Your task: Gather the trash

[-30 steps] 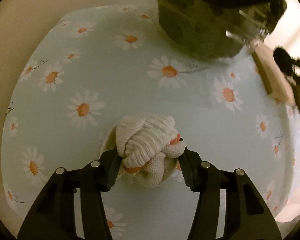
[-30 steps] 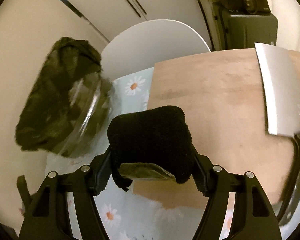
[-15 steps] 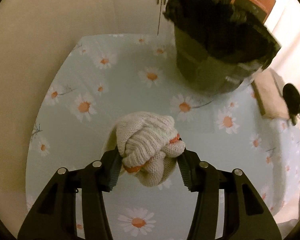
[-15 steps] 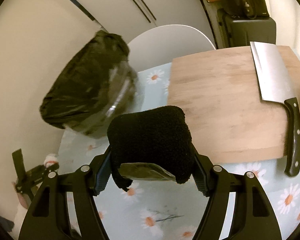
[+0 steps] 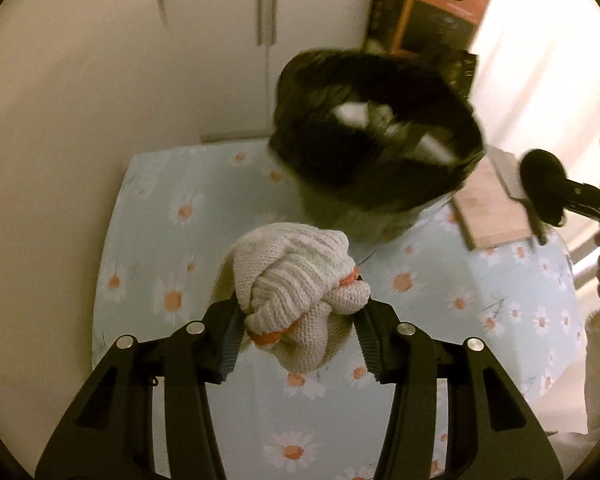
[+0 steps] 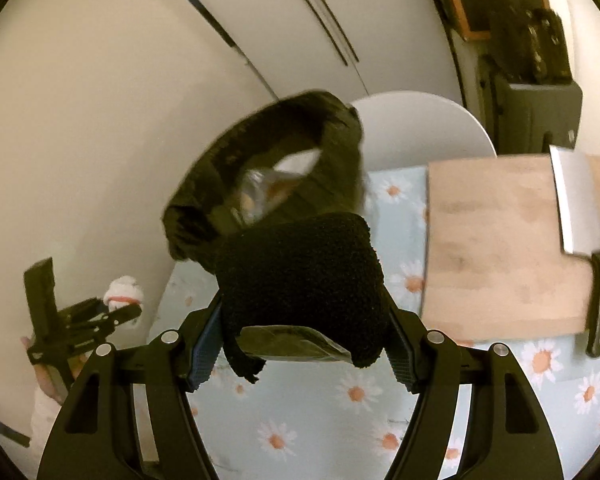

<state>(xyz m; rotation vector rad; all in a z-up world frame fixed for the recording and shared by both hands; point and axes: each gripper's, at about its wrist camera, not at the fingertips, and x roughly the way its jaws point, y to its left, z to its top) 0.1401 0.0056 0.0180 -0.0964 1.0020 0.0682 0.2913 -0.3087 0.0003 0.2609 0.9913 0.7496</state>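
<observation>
Left wrist view: the left tongs (image 5: 298,320) are clenched on a balled cream knit sock (image 5: 296,284), soft, light and squashy, best pinched across its bulk. Ahead and slightly right stands the black-lined trash bin (image 5: 376,152) on the daisy-print surface (image 5: 172,216).

Right wrist view: the right tongs (image 6: 302,344) grip a black knit sock (image 6: 300,272), equally limp; the bin's mouth (image 6: 268,184) lies just beyond, and a cleaver (image 6: 578,208) rests on the cutting board (image 6: 496,248) to the right.
</observation>
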